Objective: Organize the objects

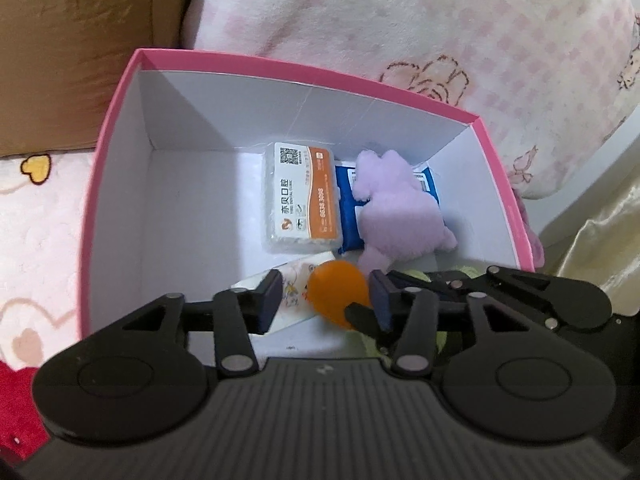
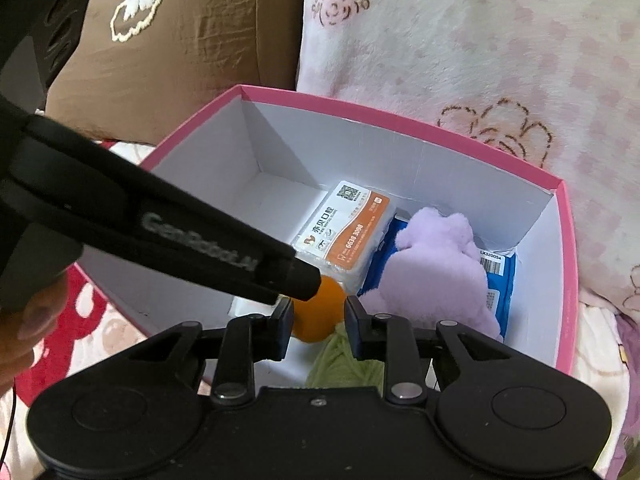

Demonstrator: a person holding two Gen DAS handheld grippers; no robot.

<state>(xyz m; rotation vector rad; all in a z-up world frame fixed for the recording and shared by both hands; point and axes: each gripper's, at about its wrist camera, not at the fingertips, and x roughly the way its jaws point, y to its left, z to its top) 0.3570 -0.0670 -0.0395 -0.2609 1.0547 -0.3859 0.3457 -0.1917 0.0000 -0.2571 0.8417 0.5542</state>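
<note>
A pink box [image 1: 320, 68] [image 2: 400, 120] with white walls holds a clear case with an orange label [image 1: 302, 200] [image 2: 344, 232], a blue packet [image 1: 348, 216] [image 2: 500, 280] and a purple plush toy [image 1: 400, 212] [image 2: 432, 268]. Over the box's near end is an orange ball [image 1: 338, 296] [image 2: 320, 312]. My right gripper [image 2: 320, 320] is shut on it, a pad against each side. My left gripper [image 1: 326, 300] stands open around the same ball, with a gap at its left pad. A printed white packet [image 1: 294, 284] and something fuzzy and green [image 2: 344, 364] lie below.
The box rests on a soft blanket with red and pink patterns [image 1: 36, 220]. A brown cushion [image 1: 72, 40] [image 2: 180, 60] stands behind it at the left, and a pink-and-white fleece [image 1: 440, 32] behind it at the right. A person's hand [image 2: 24, 320] holds the left gripper.
</note>
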